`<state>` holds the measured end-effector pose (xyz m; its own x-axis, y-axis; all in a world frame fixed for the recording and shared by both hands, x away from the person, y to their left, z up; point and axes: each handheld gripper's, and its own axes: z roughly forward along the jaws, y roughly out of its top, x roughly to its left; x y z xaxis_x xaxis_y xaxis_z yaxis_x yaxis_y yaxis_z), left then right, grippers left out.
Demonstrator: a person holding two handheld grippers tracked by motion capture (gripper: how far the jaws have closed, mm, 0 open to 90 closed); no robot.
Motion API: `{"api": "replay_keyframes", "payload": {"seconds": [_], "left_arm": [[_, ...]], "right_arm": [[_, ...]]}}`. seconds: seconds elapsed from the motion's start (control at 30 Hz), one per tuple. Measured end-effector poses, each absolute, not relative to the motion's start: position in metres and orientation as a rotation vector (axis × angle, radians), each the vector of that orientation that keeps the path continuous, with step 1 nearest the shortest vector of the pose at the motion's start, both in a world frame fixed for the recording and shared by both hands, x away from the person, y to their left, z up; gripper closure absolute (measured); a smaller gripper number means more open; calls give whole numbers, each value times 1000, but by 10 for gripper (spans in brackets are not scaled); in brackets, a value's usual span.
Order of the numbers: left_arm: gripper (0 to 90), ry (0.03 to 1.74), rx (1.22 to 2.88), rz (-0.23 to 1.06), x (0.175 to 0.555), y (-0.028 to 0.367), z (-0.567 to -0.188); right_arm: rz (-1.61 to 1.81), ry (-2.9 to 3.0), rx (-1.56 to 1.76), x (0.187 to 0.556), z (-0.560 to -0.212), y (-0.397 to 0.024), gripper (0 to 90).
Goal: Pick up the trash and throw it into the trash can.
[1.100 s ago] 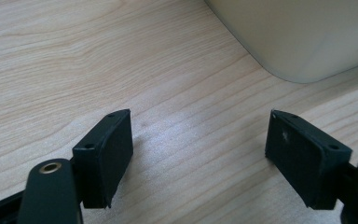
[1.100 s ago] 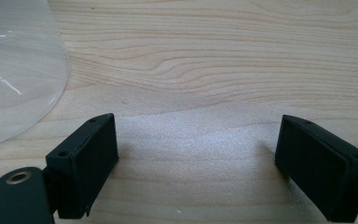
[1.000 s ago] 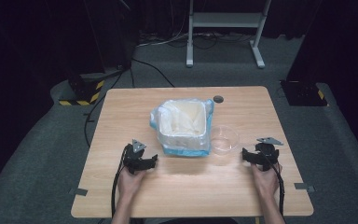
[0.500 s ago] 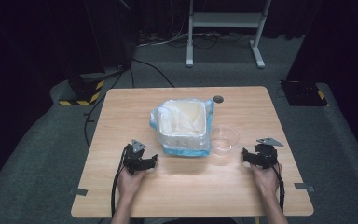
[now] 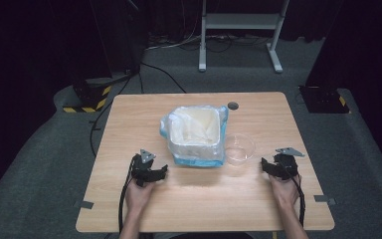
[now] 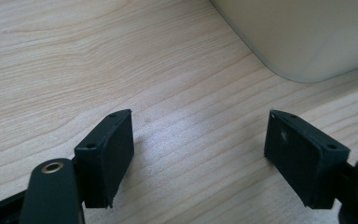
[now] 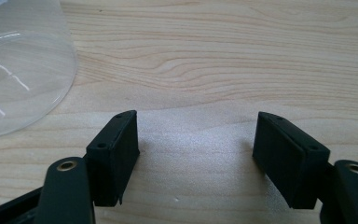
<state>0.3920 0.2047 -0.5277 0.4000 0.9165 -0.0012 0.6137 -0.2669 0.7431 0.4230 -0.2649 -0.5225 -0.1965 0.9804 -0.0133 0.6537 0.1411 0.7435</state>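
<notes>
On the table (image 5: 129, 209), a lined bin (image 5: 195, 134) sits mid-surface with a clear bowl (image 5: 239, 148) touching its right side. The left gripper (image 5: 160, 172) rests near the front-left, jaws wide apart and empty, the bin's corner (image 6: 303, 42) just ahead to their right. The right gripper (image 5: 265, 165), toward the right edge, also gapes with nothing between its jaws, the bowl (image 7: 18, 65) ahead and left.

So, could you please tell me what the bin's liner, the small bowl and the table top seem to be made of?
Liner: thin translucent plastic film, probably; it crinkles and drapes over the bin's rim, with a bluish tint.
Bowl: clear plastic or glass, glossy; the wood shows through it.
Table top: light wood or wood-look laminate, matte, with visible grain.
</notes>
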Motion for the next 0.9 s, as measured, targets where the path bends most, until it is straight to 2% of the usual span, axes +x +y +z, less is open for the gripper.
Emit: {"api": "replay_keyframes", "payload": {"seconds": [0.27,0.9], "left_arm": [[261,1310,1981,581,392,205,-528],[245,1298,1999,578,392,206,-527]], "right_arm": [[867,1910,1525,415,-508,-268,337],[1016,1931,1515,404,-477,-276,364]]}}
